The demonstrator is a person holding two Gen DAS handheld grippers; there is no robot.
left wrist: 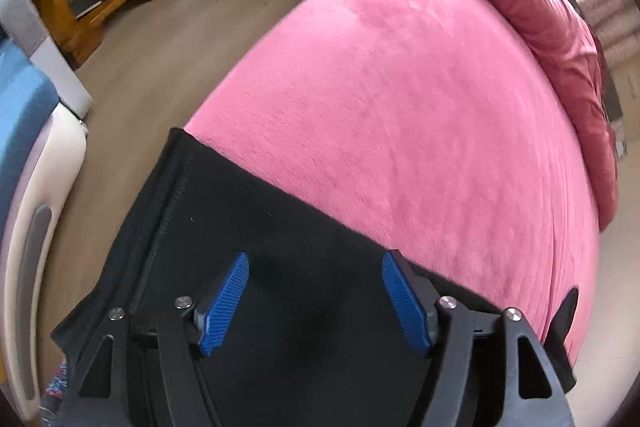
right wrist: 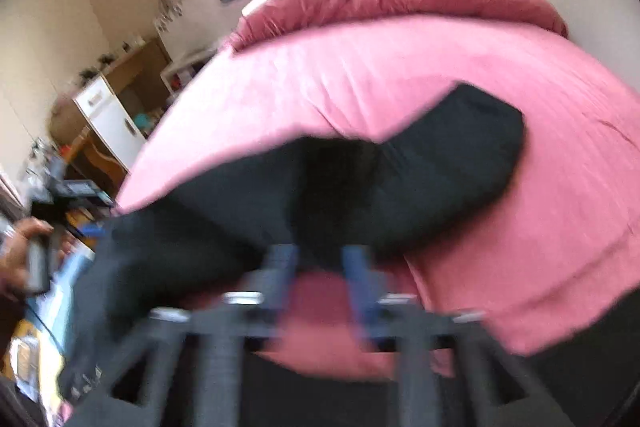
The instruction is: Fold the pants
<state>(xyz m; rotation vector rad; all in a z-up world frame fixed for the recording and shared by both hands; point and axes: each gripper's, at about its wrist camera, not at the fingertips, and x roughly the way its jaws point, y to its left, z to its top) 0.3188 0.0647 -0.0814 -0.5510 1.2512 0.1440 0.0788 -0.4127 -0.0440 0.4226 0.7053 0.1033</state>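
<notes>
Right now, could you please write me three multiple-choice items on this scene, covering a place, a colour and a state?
1. Where do the black pants lie?
A. on the wooden floor
B. on the pink bed cover
C. on the wooden shelf

2. What colour are the left gripper pads?
A. blue
B. red
C. white

3. How does the left gripper stand?
A. shut on the pants
B. shut on the quilt
C. open above the pants

Answers:
1 B, the dark cloth spreads across the pink cover at the bed's edge.
2 A, both ribbed pads are blue.
3 C, the pads stand wide apart with nothing pinched between them.
</notes>
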